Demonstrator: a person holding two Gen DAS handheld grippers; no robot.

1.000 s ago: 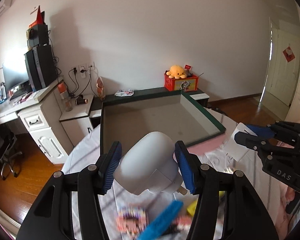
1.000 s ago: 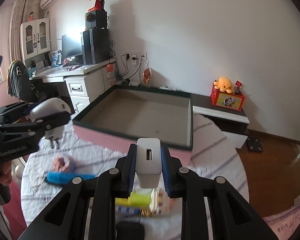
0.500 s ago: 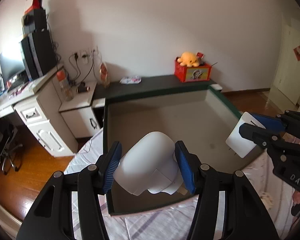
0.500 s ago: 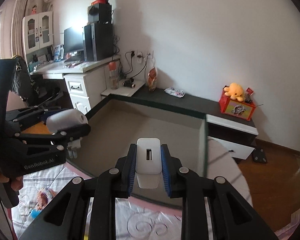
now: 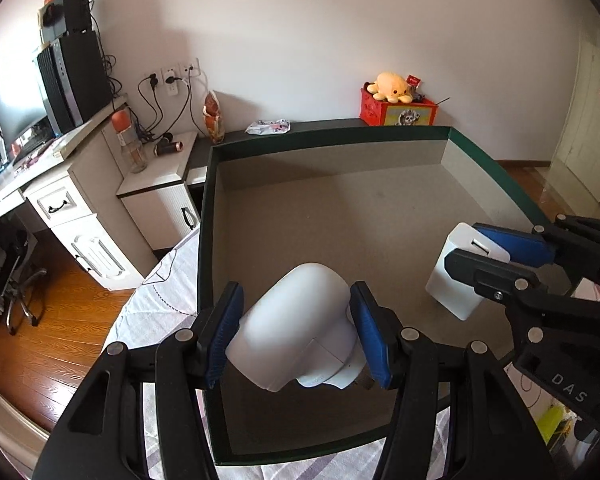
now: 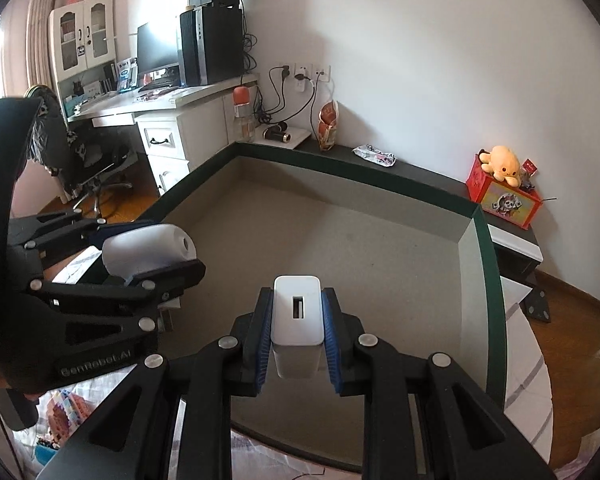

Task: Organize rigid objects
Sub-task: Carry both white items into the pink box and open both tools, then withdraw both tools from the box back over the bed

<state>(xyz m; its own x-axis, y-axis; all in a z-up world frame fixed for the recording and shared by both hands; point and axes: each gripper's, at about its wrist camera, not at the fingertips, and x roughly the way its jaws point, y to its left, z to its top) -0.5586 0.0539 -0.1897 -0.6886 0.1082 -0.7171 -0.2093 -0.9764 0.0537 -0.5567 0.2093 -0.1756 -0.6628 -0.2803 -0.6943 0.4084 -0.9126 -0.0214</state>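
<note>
My left gripper (image 5: 296,334) is shut on a rounded white plug-in device (image 5: 300,336), and holds it above the near left part of a big dark-green box (image 5: 328,142) with a grey inside. In the right wrist view that same device (image 6: 148,250) hangs at the left in the left gripper (image 6: 140,268). My right gripper (image 6: 296,336) is shut on a white rectangular charger block (image 6: 298,320) with a slot in its top face, over the box floor (image 6: 360,256). The left wrist view shows the charger (image 5: 460,276) at the right, in the right gripper (image 5: 496,252).
The box lies on a bed with a striped sheet (image 5: 160,292). Small loose items (image 6: 68,404) lie on the sheet near the box's front left. A white desk (image 6: 172,120) and a low dark shelf with a red tin (image 5: 400,110) stand behind the box.
Both grippers have moved forward and down from over the sheet to above the inside of the box, each with its object still held. The loose items on the sheet have dropped out of the left view.
</note>
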